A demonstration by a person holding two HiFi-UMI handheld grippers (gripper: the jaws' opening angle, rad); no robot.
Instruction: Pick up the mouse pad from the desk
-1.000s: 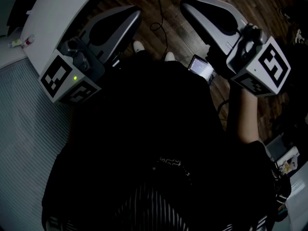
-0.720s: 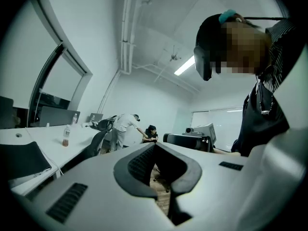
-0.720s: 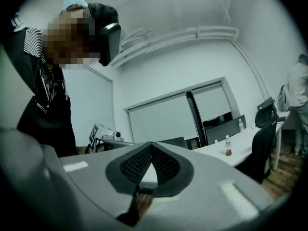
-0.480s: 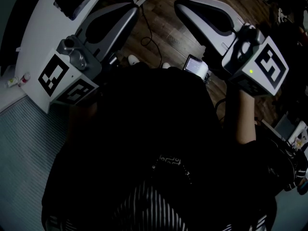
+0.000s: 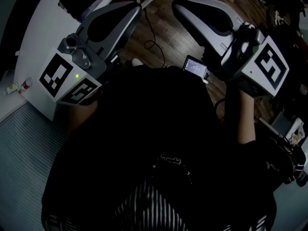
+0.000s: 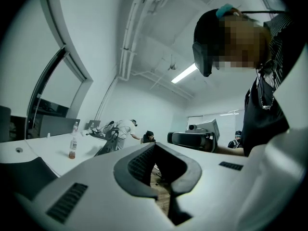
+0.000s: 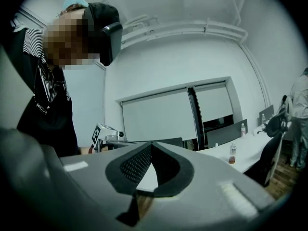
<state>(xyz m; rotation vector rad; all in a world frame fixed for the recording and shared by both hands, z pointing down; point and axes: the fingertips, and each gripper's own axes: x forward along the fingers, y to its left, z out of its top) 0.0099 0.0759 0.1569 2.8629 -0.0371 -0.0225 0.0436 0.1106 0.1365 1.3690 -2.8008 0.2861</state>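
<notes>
Your fingers (image 6: 137,165) are closed tip to tip and empty on both the left gripper (image 5: 136,8) and the right gripper (image 5: 179,5). They are held level, side by side over the wooden floor (image 5: 168,37), which reads to me as a carrying pose, not a reach. The mouse pad (image 5: 77,1) seems to be the dark sheet on the white surface (image 5: 41,37) at upper left; that surface's edge runs just beside your left gripper, with open floor ahead and a cable (image 5: 154,44) lying across it.

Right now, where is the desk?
In the head view the white desk sits at the upper left, just beyond the tip of the left gripper, with a dark flat item lying on it near the top edge.
</notes>
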